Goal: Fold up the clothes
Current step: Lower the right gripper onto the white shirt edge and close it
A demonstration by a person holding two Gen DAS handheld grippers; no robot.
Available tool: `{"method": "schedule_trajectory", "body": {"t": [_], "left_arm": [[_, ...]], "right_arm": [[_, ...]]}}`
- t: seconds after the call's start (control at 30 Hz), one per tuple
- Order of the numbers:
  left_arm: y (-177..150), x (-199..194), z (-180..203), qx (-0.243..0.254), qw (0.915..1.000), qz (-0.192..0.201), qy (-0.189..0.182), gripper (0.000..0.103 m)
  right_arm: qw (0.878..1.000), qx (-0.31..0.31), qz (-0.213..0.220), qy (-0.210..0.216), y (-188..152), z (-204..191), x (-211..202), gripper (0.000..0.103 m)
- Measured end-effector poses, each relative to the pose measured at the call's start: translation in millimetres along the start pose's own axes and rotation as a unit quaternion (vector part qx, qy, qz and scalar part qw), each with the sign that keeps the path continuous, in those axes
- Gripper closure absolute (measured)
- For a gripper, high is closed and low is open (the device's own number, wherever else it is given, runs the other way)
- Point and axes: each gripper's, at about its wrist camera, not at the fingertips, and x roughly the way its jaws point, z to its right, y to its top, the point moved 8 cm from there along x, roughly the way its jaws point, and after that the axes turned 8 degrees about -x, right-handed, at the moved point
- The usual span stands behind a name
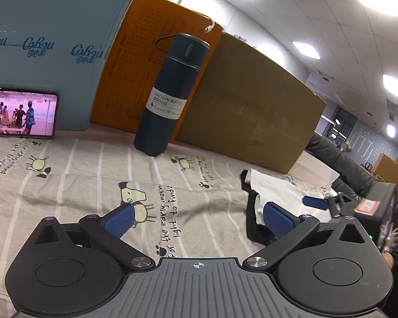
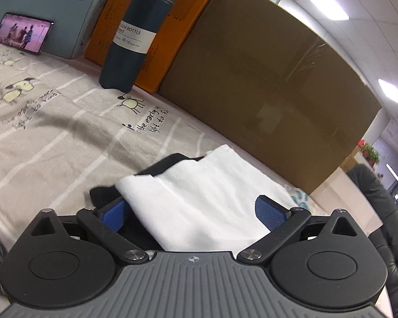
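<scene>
Now both claws gape empty: left claw (image 1: 199,217) hovers low over the patterned sheet (image 1: 79,185), right claw (image 2: 196,212) straddles the folded white garment (image 2: 199,201) atop black clothing (image 2: 103,194).

Grey cartoon-print sheet (image 1: 79,180), dark-blue bottle (image 1: 169,98), white garment (image 2: 199,201) over black cloth (image 2: 103,193), orange box (image 1: 146,61).

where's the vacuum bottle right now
The vacuum bottle stands upright at the far edge of the printed sheet, against the orange box, with the phone to its left.
</scene>
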Motion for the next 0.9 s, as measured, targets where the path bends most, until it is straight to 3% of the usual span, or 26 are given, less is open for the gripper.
{"method": "schedule_trajectory", "body": {"t": [0.07, 0.17, 0.23, 0.47, 0.67, 0.9], "left_arm": [[-1, 1, -1, -0.001, 1.0000, -0.001, 0.000, 0.000], [-3, 7, 0, -0.005, 1.0000, -0.008, 0.000, 0.000], [-5, 13, 2, -0.009, 0.9998, -0.017, -0.002, 0.000], [-18, 26, 14, -0.009, 0.9987, -0.045, -0.024, 0.000], [-21, 45, 32, -0.030, 0.9959, -0.065, -0.056, 0.000], [-40, 83, 54, -0.035, 0.9917, -0.106, -0.064, 0.005]], "right_arm": [[1.000, 0.025, 0.000, 0.013, 0, 1, 3, 0.014], [0.995, 0.085, 0.003, 0.052, -4, 6, 4, 0.040], [0.989, 0.127, 0.004, 0.078, -6, 10, 4, 0.065], [0.968, 0.214, 0.027, 0.130, -10, 22, -4, 0.081], [0.953, 0.263, 0.045, 0.144, -12, 34, -12, 0.093], [0.927, 0.336, 0.070, 0.152, -20, 62, -19, 0.098]]}}
